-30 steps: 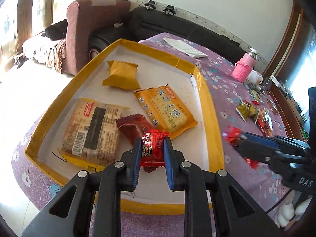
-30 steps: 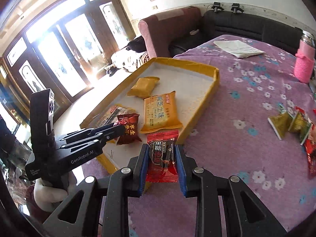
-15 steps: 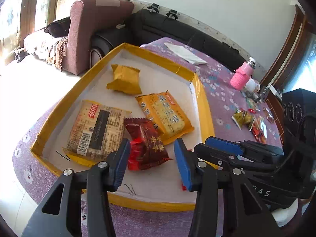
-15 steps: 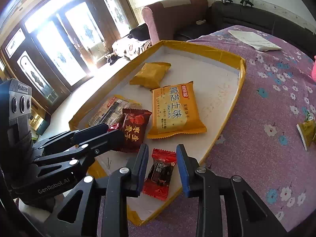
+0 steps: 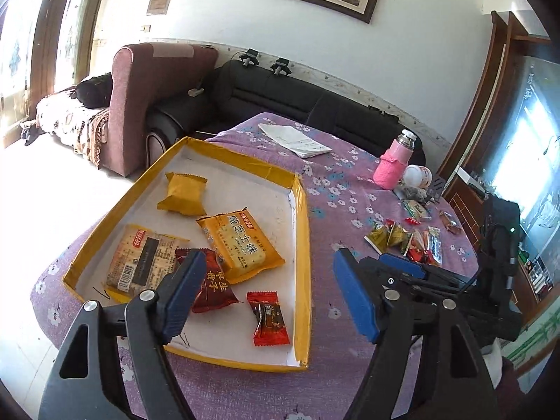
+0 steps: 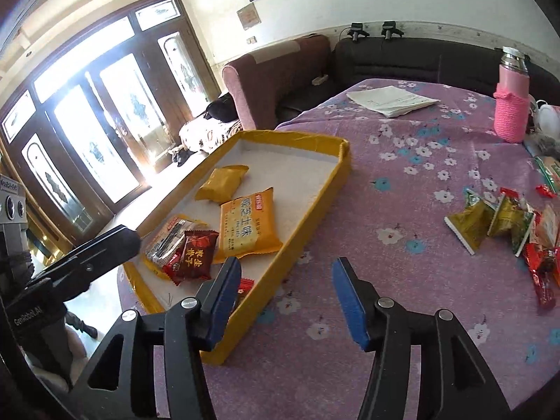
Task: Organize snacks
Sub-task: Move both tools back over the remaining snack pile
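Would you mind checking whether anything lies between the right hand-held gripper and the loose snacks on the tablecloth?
Nothing visible does: only bare tablecloth separates the right hand-held gripper, jaws opening and empty, from the loose snacks.

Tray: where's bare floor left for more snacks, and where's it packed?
Free: the tray's far end beyond the yellow pack, and the strip along its right wall beside the orange cracker pack. Packed: the near left corner, where the barcode pack, dark red pack and red candy lie.
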A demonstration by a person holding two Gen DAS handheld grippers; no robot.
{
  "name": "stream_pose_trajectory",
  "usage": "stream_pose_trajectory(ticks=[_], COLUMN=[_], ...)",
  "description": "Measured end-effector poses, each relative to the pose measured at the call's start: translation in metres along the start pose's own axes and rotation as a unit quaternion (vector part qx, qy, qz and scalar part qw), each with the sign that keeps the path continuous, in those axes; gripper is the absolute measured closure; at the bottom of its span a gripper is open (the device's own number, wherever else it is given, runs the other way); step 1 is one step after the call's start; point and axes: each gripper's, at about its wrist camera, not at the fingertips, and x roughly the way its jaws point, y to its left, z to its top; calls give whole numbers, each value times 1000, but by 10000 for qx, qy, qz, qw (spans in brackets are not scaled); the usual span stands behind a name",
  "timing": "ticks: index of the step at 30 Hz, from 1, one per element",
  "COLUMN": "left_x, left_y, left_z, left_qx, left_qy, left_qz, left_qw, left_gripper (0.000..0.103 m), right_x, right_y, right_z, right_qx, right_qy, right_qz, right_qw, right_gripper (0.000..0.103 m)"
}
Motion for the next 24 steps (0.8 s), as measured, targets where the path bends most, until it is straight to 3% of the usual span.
stream_pose_trajectory(ticks=[5, 8, 12, 24], left_x=[-52, -81, -106, -140], left_y=[-5, -3, 3, -2], left_z=[6, 8, 11, 4], left_qx=[-5, 14, -4, -42], left_qy=[-458, -729, -968, -1299], left_qz=[367, 554, 802, 580], left_qw=[9983, 9958, 9921, 9898], left_gripper=[28, 28, 28, 28], right_x=[-21, -23, -16, -32], right_y=[-46, -74, -87, -97], right_z=[-9, -13, -18, -22], right_qx=[179, 686, 903, 956], right_qy=[-786, -876, -847, -1120], right_qz=[-484, -486, -560, -1160], right_qw=[9956, 9926, 9907, 9823], right_gripper=[45, 44, 44, 44])
